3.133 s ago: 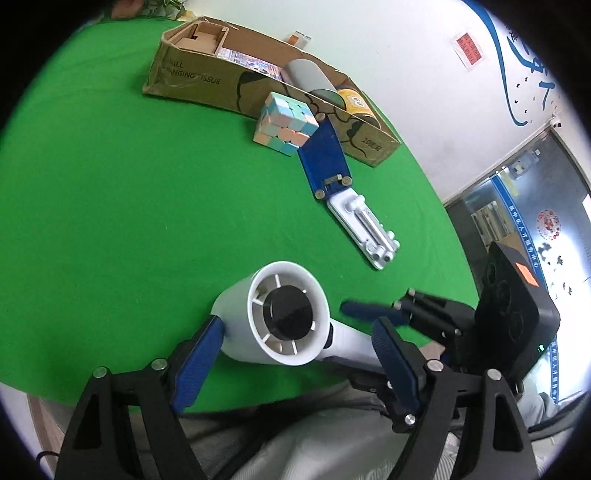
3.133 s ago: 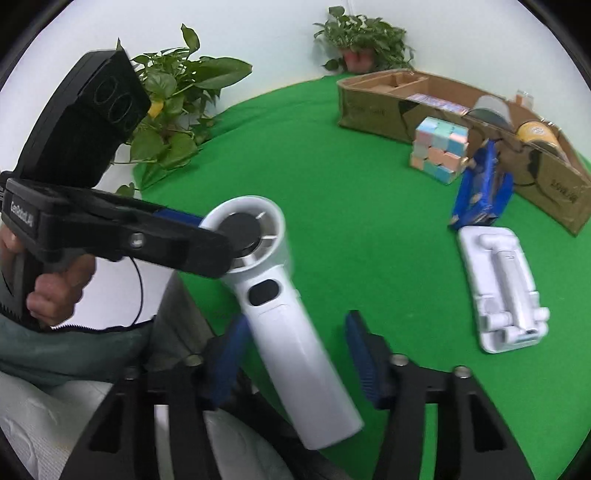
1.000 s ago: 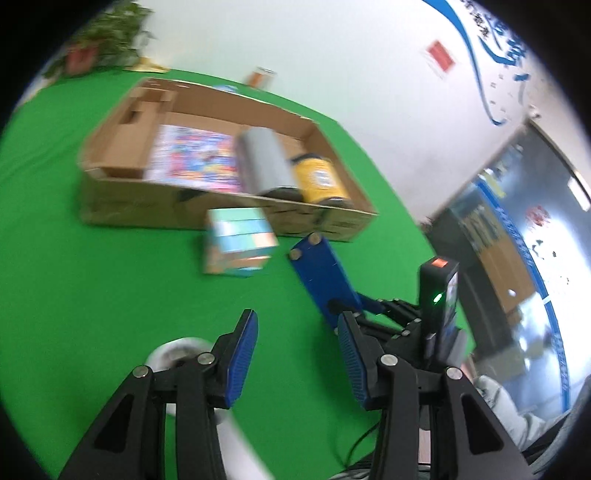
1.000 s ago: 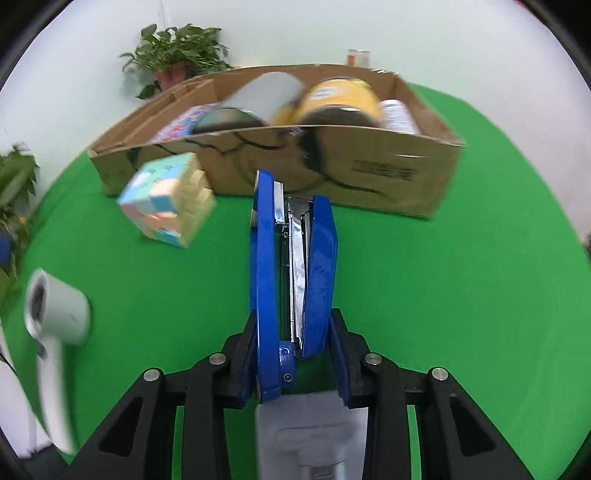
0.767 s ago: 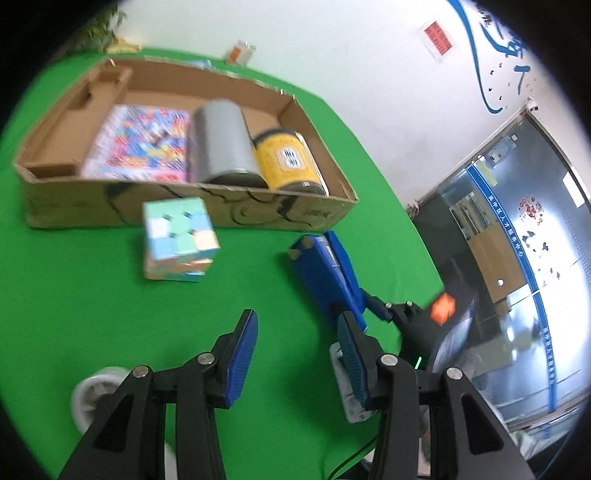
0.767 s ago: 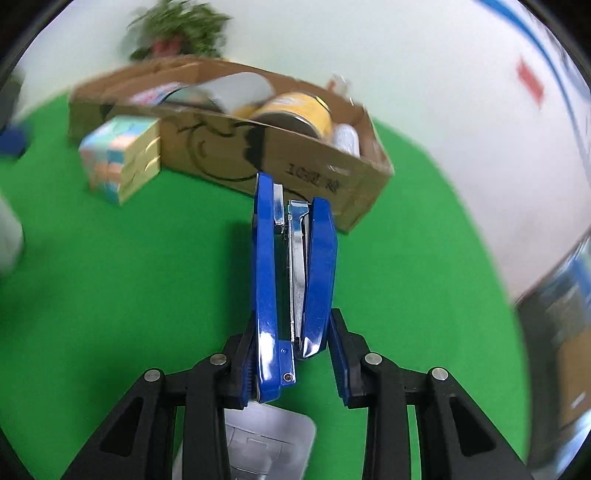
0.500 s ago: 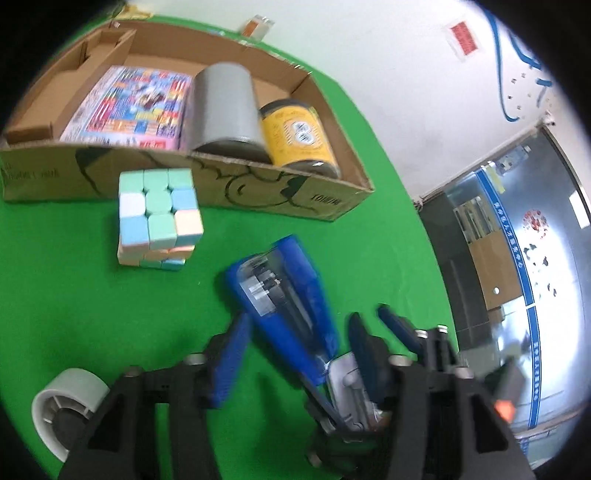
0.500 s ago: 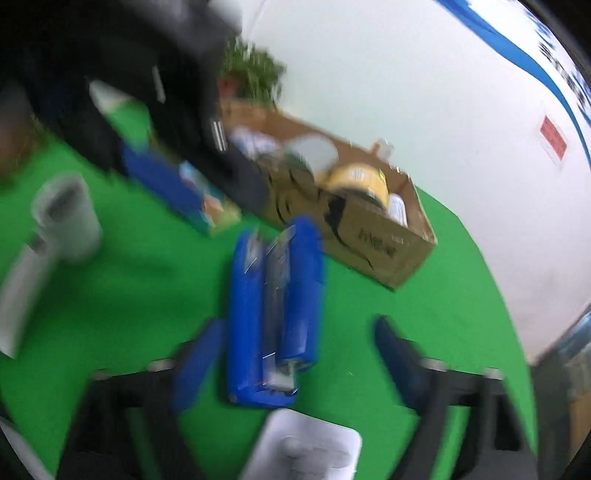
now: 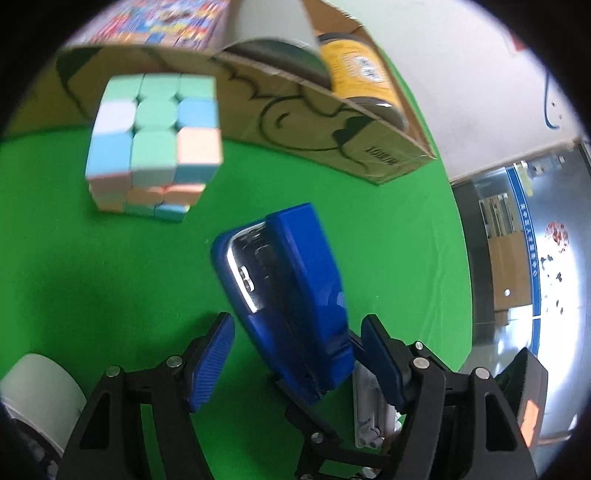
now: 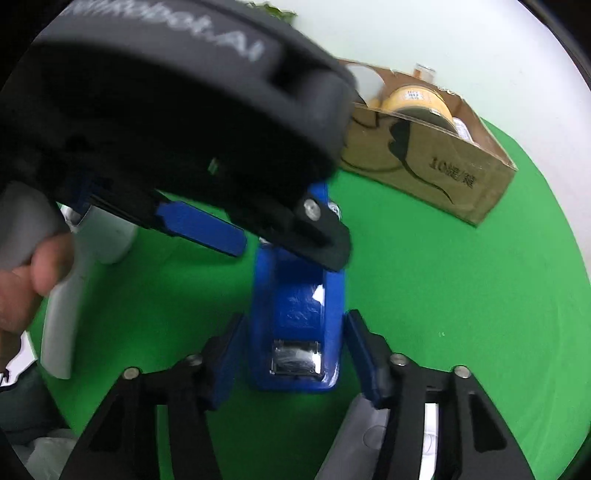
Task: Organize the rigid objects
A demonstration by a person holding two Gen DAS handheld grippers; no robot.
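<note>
A blue stapler (image 9: 291, 295) lies on the green table (image 9: 110, 277), also in the right wrist view (image 10: 295, 314). My left gripper (image 9: 295, 362) is open, its pads either side of the stapler's near end. My right gripper (image 10: 291, 354) is open around the stapler's other end, pads apart from it. The left gripper's black body (image 10: 166, 110) fills the upper left of the right wrist view. A pastel puzzle cube (image 9: 155, 144) stands in front of the cardboard box (image 9: 332, 133).
The box holds a grey cylinder (image 9: 273, 29), a yellow can (image 9: 362, 70) and a colourful flat pack (image 9: 166, 22). A white handheld fan (image 9: 37, 398) lies at the near left, also in the right wrist view (image 10: 74, 288). A white stand (image 9: 369, 413) lies behind the stapler.
The right gripper, shut on the stapler a second ago, has opened and the stapler lies on the table. The left gripper has moved in over the stapler from the other side.
</note>
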